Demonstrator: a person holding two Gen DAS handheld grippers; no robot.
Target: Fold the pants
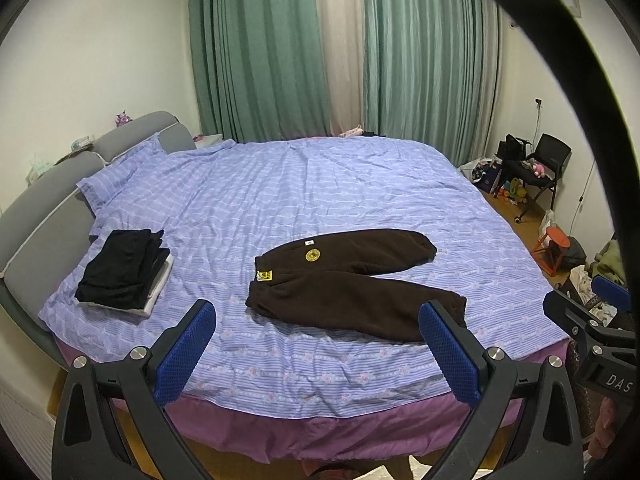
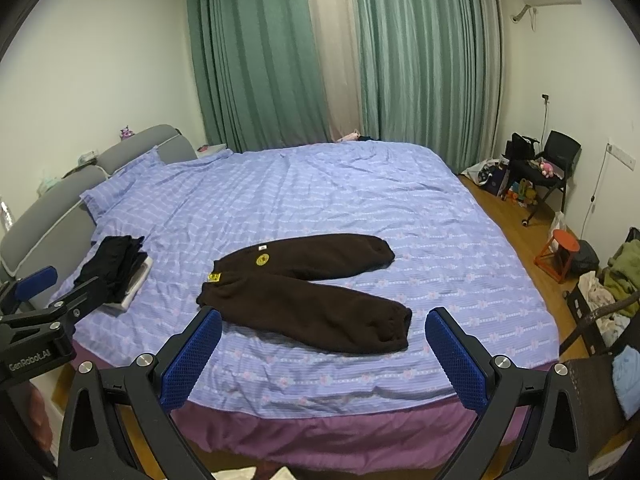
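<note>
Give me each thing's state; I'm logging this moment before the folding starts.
pants: unfolded, flat on the bed, legs spread apart
stack: folded, piled near the headboard
left gripper: open, empty
right gripper: open, empty
curtains: drawn shut

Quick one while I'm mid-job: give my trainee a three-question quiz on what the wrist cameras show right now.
1. True or false: the brown pants lie spread flat on the bed, legs apart.
2. Multiple choice: the left gripper is A) shut on the pants, B) open above the bed's near edge, C) out of view.
3. Short answer: what lies toward the headboard, beside the pants?

Key: 1 true. 2 B. 3 a stack of folded dark clothes.
</note>
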